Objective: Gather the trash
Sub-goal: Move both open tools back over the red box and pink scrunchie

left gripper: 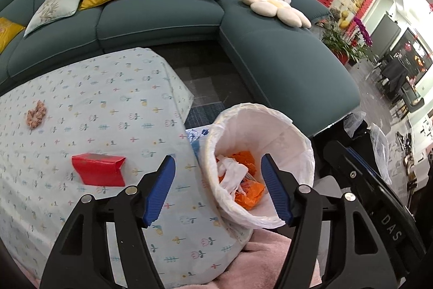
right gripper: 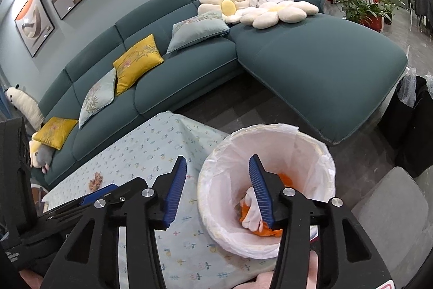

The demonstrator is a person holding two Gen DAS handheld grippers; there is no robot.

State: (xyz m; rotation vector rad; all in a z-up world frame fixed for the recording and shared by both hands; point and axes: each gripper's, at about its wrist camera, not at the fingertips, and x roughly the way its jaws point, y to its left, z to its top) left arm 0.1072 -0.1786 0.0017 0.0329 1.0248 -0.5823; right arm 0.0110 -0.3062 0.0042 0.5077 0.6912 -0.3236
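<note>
Left wrist view: both tools, left tool (left gripper: 217,187) and right tool (right gripper: 217,190), stand wide and empty. The red packet (left gripper: 98,169) lies flat on the desk (left gripper: 94,99), probably light, thin card; best pinched at an edge. The lined bin (left gripper: 303,142) beside the desk holds orange and white scraps (left gripper: 238,180).

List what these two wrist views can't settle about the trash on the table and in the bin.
- Bin bottom: left wrist view, the white and orange trash and left gripper fingers cover it.
- Red packet: right wrist view, not visible; possibly hidden behind the left gripper body.
- Small pinkish item: both views, too small to identify.
- Table near edge: cut off by gripper bodies.
</note>
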